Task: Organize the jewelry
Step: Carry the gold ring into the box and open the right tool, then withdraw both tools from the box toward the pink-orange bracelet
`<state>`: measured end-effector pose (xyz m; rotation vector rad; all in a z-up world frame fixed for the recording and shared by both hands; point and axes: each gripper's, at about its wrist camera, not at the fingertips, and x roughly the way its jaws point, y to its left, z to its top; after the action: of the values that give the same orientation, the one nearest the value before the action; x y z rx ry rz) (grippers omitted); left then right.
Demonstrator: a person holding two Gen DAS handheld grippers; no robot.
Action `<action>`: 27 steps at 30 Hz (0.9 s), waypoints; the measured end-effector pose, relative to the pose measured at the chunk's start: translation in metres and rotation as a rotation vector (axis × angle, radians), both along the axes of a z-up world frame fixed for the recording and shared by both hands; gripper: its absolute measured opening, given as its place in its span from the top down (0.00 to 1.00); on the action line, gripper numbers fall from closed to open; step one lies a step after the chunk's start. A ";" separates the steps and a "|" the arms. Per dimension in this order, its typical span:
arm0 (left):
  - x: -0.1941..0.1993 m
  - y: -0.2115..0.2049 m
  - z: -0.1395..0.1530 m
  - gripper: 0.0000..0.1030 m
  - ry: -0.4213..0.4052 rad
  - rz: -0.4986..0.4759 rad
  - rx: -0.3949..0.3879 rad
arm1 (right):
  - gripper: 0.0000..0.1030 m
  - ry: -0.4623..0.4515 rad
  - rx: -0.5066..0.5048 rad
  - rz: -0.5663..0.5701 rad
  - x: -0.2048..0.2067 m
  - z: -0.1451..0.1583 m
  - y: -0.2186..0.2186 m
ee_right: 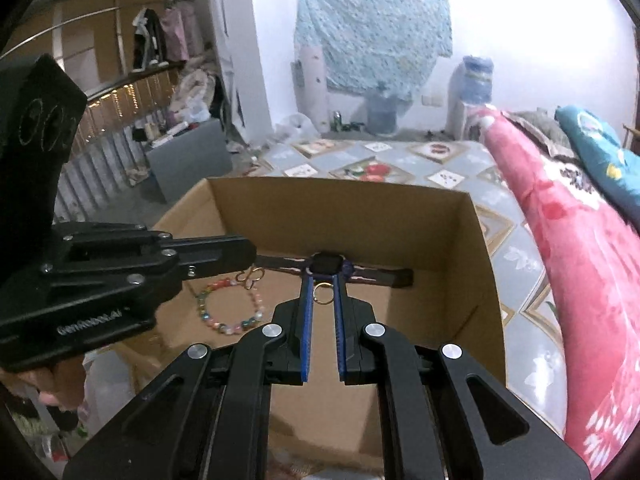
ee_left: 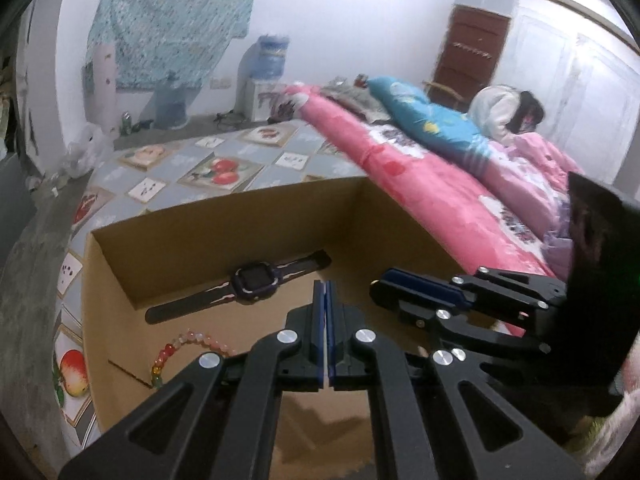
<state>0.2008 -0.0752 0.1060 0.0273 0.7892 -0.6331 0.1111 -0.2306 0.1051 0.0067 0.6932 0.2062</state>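
1. A small gold ring (ee_right: 323, 293) is seen between the blue pads of the right gripper (ee_right: 323, 280), above the floor of the cardboard box (ee_right: 476, 264); the jaws are parted, and whether the pads touch the ring cannot be told.
2. A dark purple watch (ee_left: 256, 280) is laid flat on the box floor near the far wall, its strap stretched to both sides; in the right wrist view its face is found just beyond the right gripper's fingertips.
3. A beaded bracelet (ee_right: 230, 304) of pink, green and clear beads is laid on the box floor to the left of the ring, with a gold clasp at its far side; in the left wrist view only part of its arc is shown, the rest being hidden behind the left gripper's linkage.
4. The left gripper (ee_left: 325, 286) is held over the box with its blue pads pressed together and nothing seen between them.
5. The right gripper is seen from the side in the left wrist view, reaching in from the right; the ring is not made out there.
6. The box is set on a fruit-patterned mat (ee_left: 224, 168) beside a pink quilt (ee_left: 420, 184).
7. A figure (ee_left: 508, 114) on the bed is blurred and partly hidden by bedding.
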 end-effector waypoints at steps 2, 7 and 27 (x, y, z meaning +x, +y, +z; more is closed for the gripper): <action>0.009 -0.003 -0.005 0.99 0.021 0.019 0.010 | 0.91 0.012 0.001 -0.012 0.005 -0.002 -0.001; 0.014 -0.003 -0.013 0.84 0.040 0.053 0.018 | 0.83 0.016 0.011 -0.012 0.004 -0.002 -0.002; -0.048 0.026 0.023 0.59 -0.095 0.095 -0.026 | 0.73 -0.100 0.048 0.023 -0.043 0.033 0.002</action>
<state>0.1526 -0.0492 0.1287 -0.0037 0.6864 -0.5477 0.0682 -0.2290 0.1383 0.0340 0.5885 0.2432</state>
